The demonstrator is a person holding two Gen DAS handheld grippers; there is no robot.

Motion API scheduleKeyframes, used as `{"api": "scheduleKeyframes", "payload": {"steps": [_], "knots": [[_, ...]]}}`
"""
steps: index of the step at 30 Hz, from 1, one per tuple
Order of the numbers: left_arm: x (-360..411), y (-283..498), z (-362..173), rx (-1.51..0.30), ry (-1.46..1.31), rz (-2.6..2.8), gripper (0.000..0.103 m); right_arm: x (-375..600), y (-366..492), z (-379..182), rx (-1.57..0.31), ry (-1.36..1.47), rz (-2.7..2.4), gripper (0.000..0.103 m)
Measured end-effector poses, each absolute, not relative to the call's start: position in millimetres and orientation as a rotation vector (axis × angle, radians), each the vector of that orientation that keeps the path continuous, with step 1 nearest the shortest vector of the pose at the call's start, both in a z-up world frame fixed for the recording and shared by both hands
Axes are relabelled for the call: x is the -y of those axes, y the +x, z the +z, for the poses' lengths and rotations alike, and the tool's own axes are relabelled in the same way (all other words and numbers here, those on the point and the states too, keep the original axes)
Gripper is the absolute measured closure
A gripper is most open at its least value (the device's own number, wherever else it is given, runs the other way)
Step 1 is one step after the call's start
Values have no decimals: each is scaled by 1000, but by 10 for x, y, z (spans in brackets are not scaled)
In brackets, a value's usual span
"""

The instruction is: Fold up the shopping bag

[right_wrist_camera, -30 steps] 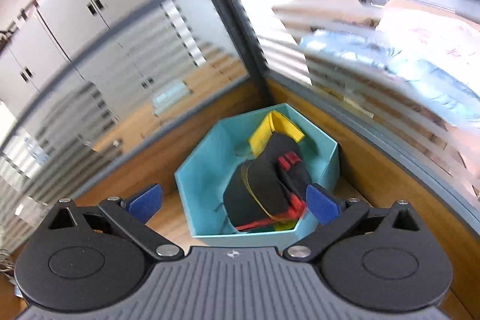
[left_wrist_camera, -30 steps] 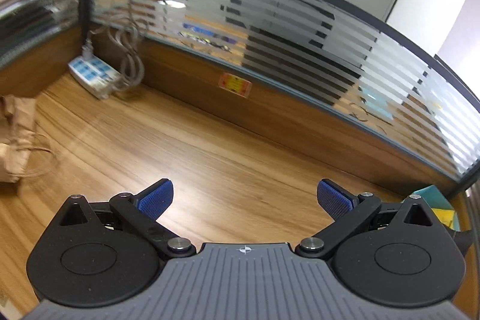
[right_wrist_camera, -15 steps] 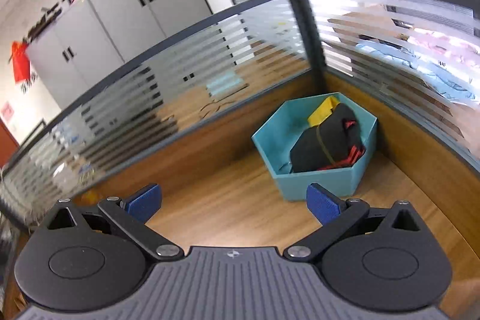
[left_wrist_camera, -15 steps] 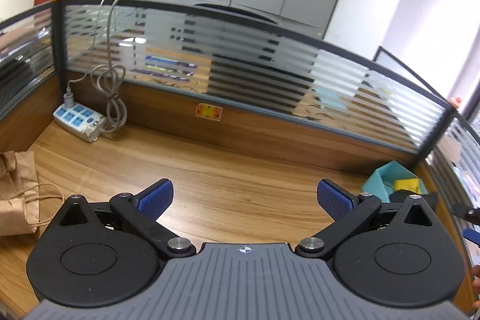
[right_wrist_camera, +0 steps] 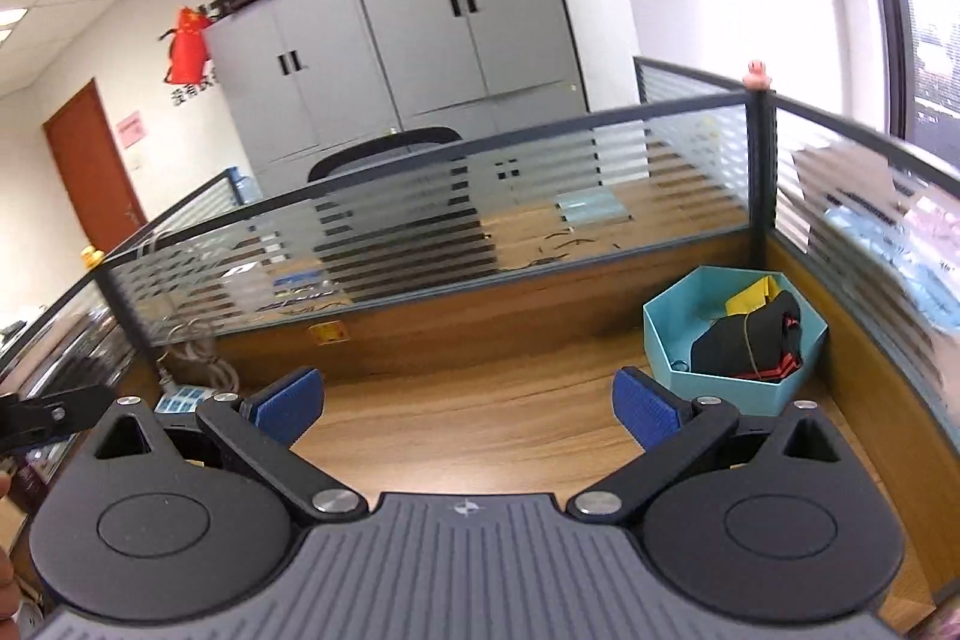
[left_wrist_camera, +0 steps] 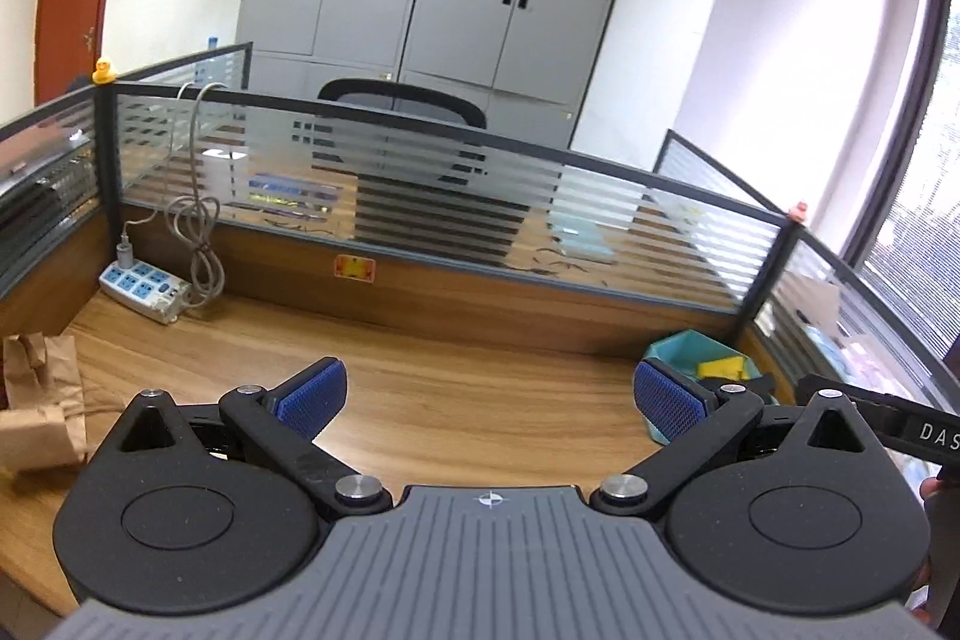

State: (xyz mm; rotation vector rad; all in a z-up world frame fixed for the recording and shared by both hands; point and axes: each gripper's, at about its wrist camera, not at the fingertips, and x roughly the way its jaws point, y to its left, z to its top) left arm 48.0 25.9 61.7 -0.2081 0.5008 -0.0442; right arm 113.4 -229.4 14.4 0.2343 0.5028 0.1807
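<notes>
A crumpled brown paper shopping bag (left_wrist_camera: 42,406) lies on the wooden desk (left_wrist_camera: 480,370) at the far left of the left wrist view, its string handle trailing toward the middle. My left gripper (left_wrist_camera: 489,397) is open above the desk, well right of the bag, with nothing between its blue pads (left_wrist_camera: 312,397). My right gripper (right_wrist_camera: 468,403) is open too, held over the desk (right_wrist_camera: 480,424) with empty space between its pads. The bag does not show in the right wrist view.
A teal hexagonal box (right_wrist_camera: 735,340) with black, red and yellow folded items sits in the right back corner; it shows as the teal box (left_wrist_camera: 690,358) in the left view. A white power strip (left_wrist_camera: 144,289) with coiled cable lies back left. Striped glass partitions (left_wrist_camera: 456,202) fence the desk.
Both grippers have pulled back and tilted up, so each view now shows the whole desk and the room behind. Both stayed open.
</notes>
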Motion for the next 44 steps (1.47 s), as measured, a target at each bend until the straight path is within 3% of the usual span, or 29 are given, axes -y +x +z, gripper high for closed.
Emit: {"api": "scheduleKeyframes", "payload": {"steps": [9, 17, 44], "knots": [[187, -346, 682, -486, -126, -58, 0, 2499, 53, 485, -453, 185, 129, 0], [71, -754, 662, -483, -93, -56, 0, 2458, -671, 597, -460, 175, 115, 0], [-1940, -1145, 605, -451, -2, -110, 0, 171, -1348, 405, -425, 154, 78, 0]]}}
